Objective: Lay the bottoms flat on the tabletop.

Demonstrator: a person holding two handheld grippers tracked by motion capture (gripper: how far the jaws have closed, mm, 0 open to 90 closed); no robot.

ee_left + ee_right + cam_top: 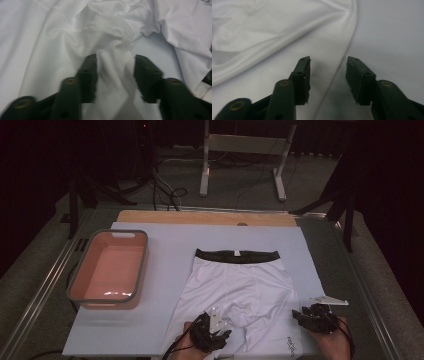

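On the near half of the table (150, 330), which is covered with a pale sheet, a pair of white shorts (240, 290) lies spread flat, its dark waistband (236, 255) at the far end and its two legs pointing toward the person. To the left of the shorts, well apart from them, stands a pink tub (109, 269) with a grey rim. The left gripper (220, 330) sits over the hem of the left leg near the crotch, and the right gripper (306, 316) sits at the outer edge of the right leg, close to the table's near right corner. In the left gripper view the two black jaws stand apart with a raised ridge of the white fabric (113, 72) between them; the cloth fills much of the gap and lies against the left jaw, but the pads do not press it flat, so the jaws stand apart around the fold rather than clamped on it. Beyond the jaws a mesh-textured inner panel (110, 17) shows, bunched and wrinkled. In the right gripper view the jaws are likewise apart, straddling the side edge of the shorts (287, 50): the left jaw is over the white cloth, the right jaw over the bare sheet (392, 37), and nothing is pinched between them.
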